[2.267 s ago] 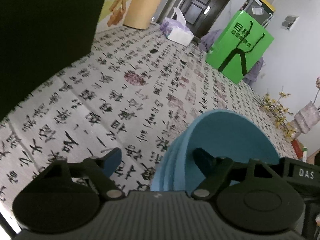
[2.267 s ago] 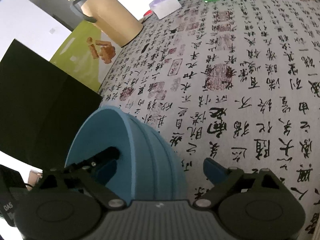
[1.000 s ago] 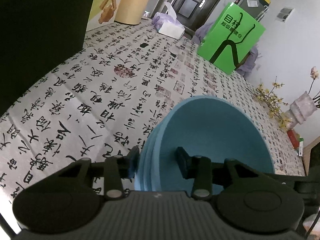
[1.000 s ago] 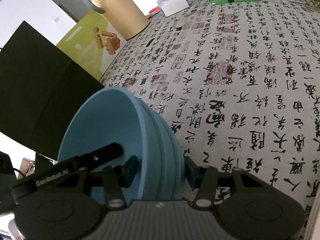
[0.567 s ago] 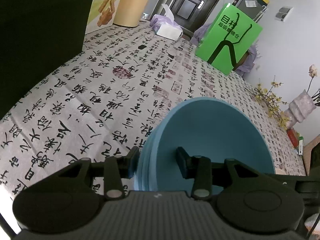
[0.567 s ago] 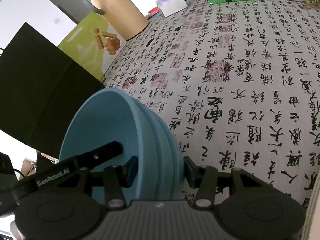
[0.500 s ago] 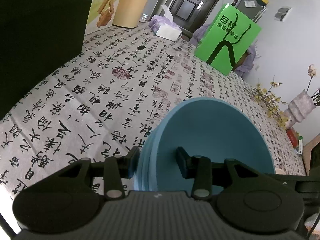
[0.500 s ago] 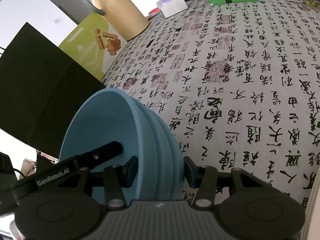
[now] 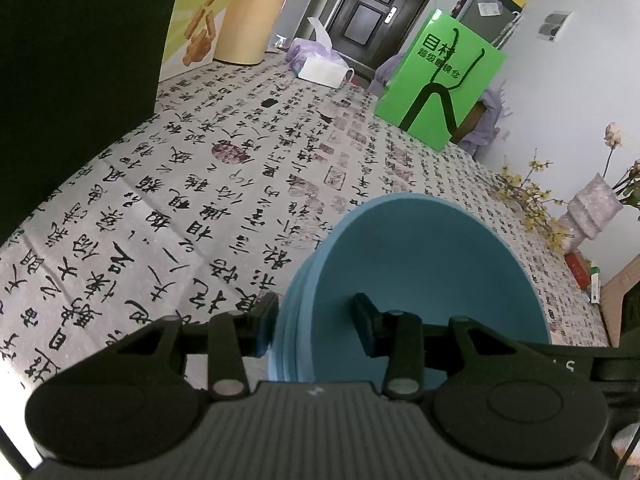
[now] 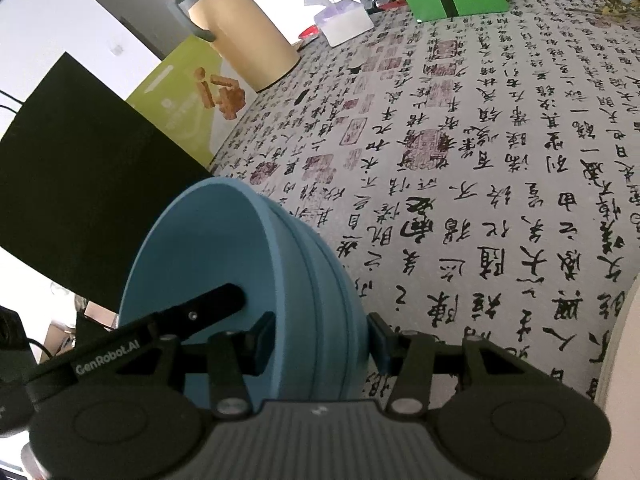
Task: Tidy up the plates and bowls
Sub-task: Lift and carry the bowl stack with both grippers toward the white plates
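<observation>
The left gripper (image 9: 314,316) pinched the rim of a stack of blue bowls (image 9: 420,280), one finger (image 9: 264,320) on the outside wall and the other inside the top bowl. The right gripper (image 10: 320,338) clamped the opposite side of the same stack (image 10: 288,292) in the same way, with one finger (image 10: 260,336) inside the bowl and one against the outer wall. Both pairs of jaws stood partly closed, each pressing on the nested walls between them. In the right wrist view the left gripper's finger (image 10: 200,312) reached into the bowl from the far side.

The stack showed several nested rims, but the exact count was hard to tell. Its base was hidden behind the gripper bodies, so whether it touched the table could not be made out. The hands holding the grippers were out of view.

The bowls were near the front edge of a table covered with a cloth (image 9: 200,184) printed in black calligraphy and red seals. A black panel (image 9: 72,60) stood at the left, with a yellow-green box (image 9: 192,28) beside it and a tan jug (image 9: 252,12) just beyond. Farther back lay a white tissue pack (image 9: 322,68) and a bright green bag (image 9: 440,80) with black handles. Yellow flowers (image 9: 528,200) and a pale vase (image 9: 588,208) sat at the far right. A dark door (image 9: 376,12) and white walls closed the room behind.
</observation>
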The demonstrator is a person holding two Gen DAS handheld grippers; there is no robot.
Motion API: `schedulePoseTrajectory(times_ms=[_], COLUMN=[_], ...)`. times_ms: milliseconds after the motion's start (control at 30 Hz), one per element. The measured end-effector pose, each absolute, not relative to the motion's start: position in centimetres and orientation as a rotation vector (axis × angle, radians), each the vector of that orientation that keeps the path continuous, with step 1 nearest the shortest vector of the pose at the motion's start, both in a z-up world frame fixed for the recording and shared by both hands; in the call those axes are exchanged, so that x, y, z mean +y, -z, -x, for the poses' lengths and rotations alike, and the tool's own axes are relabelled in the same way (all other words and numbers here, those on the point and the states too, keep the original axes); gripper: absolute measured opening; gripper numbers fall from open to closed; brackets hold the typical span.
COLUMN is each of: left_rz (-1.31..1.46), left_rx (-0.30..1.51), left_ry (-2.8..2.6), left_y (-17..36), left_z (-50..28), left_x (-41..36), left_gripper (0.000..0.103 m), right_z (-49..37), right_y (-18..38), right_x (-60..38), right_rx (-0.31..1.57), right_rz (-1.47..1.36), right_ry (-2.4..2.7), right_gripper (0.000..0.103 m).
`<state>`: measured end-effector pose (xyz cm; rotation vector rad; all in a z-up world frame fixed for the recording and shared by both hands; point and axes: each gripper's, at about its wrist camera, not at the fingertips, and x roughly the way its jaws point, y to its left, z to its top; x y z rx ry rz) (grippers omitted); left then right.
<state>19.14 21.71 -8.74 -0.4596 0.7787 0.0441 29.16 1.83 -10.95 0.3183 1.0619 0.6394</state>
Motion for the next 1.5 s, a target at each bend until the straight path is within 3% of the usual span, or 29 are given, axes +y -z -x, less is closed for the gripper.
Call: schedulePoseTrajectory(times_ms=[1500], left_rz=[0.407], left_rx=[0.719], left_ry=[0.031], left_y=[6.2], left_z=[-17.1], left_x=[14.8], left_gripper=[0.041], right_z=[-26.1], right_y=[8.8], right_x=[-5.1], right_rx=[0.969], right_rz=[-0.363], right_ry=[-0.592], right_gripper=[0.047])
